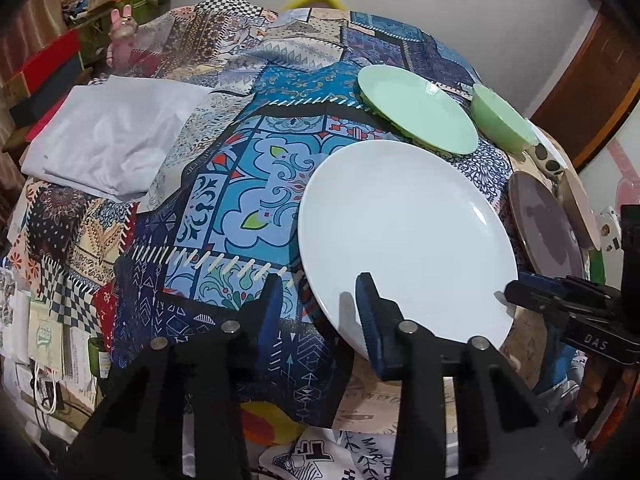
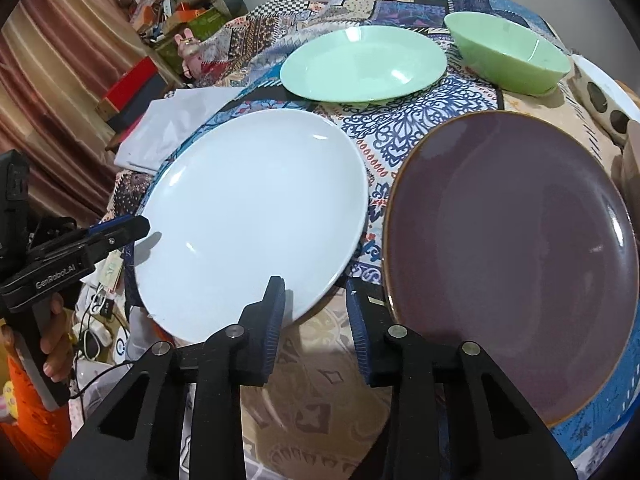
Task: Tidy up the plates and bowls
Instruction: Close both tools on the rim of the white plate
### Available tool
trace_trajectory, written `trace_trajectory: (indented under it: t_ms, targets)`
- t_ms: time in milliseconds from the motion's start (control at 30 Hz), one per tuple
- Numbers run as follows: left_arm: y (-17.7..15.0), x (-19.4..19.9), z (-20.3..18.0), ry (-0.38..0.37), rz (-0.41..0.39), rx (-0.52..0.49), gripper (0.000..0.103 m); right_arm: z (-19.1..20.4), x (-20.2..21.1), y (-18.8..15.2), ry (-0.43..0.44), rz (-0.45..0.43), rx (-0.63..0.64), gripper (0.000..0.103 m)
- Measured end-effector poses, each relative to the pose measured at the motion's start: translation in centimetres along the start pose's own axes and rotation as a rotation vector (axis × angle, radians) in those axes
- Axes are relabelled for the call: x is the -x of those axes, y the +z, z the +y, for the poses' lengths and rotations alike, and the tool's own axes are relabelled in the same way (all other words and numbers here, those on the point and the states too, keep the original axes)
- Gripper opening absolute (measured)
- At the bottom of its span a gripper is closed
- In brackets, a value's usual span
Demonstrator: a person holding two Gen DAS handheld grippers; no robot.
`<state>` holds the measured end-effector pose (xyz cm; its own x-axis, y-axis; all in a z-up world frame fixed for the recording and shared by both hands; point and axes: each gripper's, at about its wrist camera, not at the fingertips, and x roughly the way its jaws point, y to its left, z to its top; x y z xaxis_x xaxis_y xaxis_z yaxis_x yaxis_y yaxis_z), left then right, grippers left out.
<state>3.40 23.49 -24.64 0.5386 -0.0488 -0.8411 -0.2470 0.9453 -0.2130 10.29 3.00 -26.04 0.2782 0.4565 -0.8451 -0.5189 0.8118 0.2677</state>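
- My left tongs (image 1: 318, 300) straddle the white plate's (image 1: 404, 232) near-left rim, jaws narrowed (not pressing).
- My right tongs (image 2: 316, 300) stand narrowed over bare cloth (image 2: 312, 360) between white and purple plate (image 2: 516, 252) edges, gripping nothing.

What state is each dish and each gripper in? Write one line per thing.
White plate: face up, empty.
Purple plate: face up, empty.
Green plate: face up, empty.
Green bowl: upright, empty.
Left gripper: fingers apart, holding nothing.
Right gripper: fingers apart, holding nothing.
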Motion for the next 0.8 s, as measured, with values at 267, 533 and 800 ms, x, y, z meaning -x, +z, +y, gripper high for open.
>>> trace_trajectory:
  t_ms: [267, 533, 800]
  targets:
    - [0.9, -0.5, 0.7, -0.024, 0.003, -0.006, 0.035, 0.3, -0.7, 0.8, -0.034, -0.001, 0.014, 0.029]
    - [2.4, -2.4, 2.2, -0.082, 0.067, 0.015, 0.031, 0.5, -1.5, 1.8, -0.026, 0.0, 0.016, 0.029]
    - [3.3, -4.1, 3.3, -0.148, 0.109, 0.044, 0.026, 0.6, -2.1, 2.1, -0.025, -0.007, 0.025, 0.031]
